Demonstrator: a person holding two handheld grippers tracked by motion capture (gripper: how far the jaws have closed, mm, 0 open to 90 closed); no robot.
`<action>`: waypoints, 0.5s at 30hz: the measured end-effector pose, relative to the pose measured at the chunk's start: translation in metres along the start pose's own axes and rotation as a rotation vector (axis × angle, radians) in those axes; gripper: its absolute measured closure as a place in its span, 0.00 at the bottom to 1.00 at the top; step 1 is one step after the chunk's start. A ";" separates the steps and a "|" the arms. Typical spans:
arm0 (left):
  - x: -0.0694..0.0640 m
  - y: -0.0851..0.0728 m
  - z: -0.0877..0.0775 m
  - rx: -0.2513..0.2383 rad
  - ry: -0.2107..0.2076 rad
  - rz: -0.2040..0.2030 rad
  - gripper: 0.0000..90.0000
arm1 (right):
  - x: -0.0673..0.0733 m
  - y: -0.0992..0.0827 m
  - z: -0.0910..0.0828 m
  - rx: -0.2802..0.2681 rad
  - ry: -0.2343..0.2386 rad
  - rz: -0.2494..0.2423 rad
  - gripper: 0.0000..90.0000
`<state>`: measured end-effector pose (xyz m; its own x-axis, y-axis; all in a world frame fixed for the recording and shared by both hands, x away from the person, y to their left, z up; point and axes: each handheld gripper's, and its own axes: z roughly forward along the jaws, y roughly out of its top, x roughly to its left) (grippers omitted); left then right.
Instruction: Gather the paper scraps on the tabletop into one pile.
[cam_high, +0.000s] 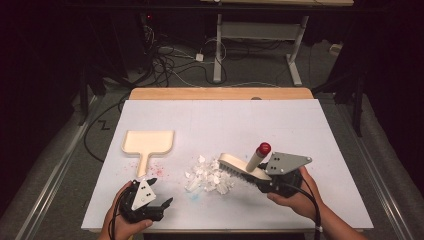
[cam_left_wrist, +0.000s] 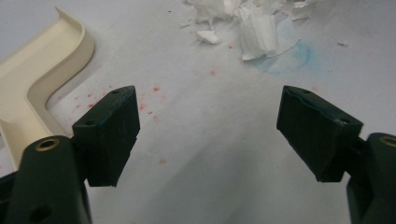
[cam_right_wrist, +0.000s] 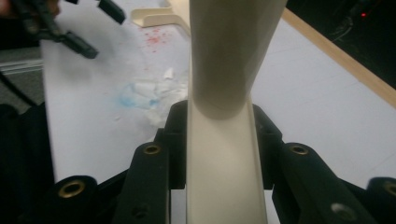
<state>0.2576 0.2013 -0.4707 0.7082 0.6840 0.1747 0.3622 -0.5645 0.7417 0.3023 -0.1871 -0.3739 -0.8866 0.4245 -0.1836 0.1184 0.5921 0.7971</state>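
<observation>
Sweeping step: right claw (cam_high: 260, 181) clamps brush (cam_high: 235, 167) at right edge of scraps (cam_high: 207, 176) mid-table; left claw (cam_high: 161, 200) gapes empty near dustpan (cam_high: 148, 143); next, likely grasp its handle.

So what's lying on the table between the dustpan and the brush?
A heap of torn white paper scraps lies between the dustpan and the brush, as the high view shows, with red specks on the table nearer the dustpan.

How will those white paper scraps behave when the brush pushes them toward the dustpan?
The white paper scraps look thin, crumpled and loose, so probably very light. They would likely scatter or catch in the brush bristles rather than slide together.
</observation>
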 end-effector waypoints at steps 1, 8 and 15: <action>0.000 0.000 0.000 0.001 -0.001 -0.003 0.23 | 0.000 0.000 0.000 0.000 0.000 0.000 0.75; -0.001 0.000 0.001 0.009 -0.007 0.001 0.23 | 0.009 -0.022 -0.017 0.050 0.036 -0.003 0.75; -0.003 0.003 0.003 0.010 -0.013 0.012 0.23 | 0.013 -0.048 -0.002 0.128 0.065 0.017 0.75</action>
<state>0.2583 0.1958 -0.4710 0.7206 0.6708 0.1751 0.3596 -0.5776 0.7328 0.2839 -0.2109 -0.4133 -0.9106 0.3924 -0.1299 0.1859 0.6694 0.7192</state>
